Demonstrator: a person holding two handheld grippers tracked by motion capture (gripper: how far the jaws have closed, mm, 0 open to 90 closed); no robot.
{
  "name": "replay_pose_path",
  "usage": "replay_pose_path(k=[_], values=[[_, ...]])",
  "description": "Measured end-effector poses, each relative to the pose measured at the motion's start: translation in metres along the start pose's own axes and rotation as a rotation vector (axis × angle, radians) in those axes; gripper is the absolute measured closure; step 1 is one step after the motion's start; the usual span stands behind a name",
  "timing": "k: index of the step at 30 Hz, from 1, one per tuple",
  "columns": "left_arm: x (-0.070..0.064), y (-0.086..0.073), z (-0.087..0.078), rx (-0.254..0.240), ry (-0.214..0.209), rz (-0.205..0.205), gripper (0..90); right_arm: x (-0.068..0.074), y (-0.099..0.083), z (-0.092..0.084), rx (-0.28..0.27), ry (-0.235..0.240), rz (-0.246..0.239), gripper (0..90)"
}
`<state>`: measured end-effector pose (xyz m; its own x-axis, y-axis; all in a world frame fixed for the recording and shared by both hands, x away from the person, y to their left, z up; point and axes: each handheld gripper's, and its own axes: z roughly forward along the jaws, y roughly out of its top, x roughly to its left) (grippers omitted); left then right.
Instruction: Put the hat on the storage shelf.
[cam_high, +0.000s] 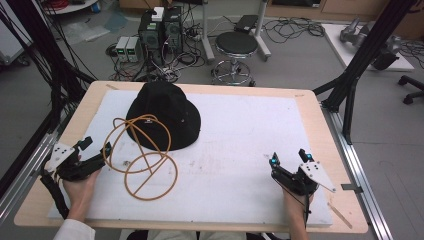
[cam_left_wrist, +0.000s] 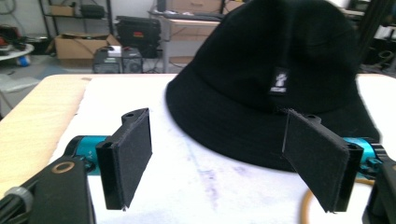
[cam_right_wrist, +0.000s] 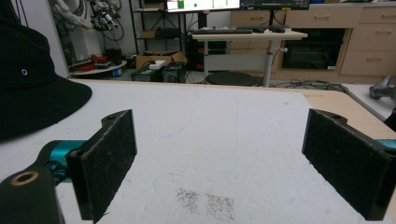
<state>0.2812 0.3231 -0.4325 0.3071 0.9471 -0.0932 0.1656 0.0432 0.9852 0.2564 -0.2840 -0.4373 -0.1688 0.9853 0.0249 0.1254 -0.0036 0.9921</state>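
On the white mat covering the wooden table, a black bucket hat is set crown up toward the far left, its brim flat on the mat. A wire stand of orange hoops is placed just in front of it, the upper loop lying over the near brim; it is judged to be a hat stand, so the hat is probably meant to be set on it.

The left gripper is held low at the mat's left edge, just beside the stand's outer loop, with its jaws spread wide and nothing between them. In the left gripper view the hat is framed between the two pads, which suggests the tool is aimed for a reach at the brim. A curve of orange wire is seen near the right pad.

The right gripper is rested well apart at the near right, likewise wide and empty, pointed over bare mat; the hat's brim is seen at the left of its view.
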Motion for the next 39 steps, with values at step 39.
replay_pose_path(k=[39], values=[[-0.005,0.059,0.062,0.134,-0.145,-0.019,29.5,-0.002,0.0,0.001,0.005,0.004,-0.008,9.3]])
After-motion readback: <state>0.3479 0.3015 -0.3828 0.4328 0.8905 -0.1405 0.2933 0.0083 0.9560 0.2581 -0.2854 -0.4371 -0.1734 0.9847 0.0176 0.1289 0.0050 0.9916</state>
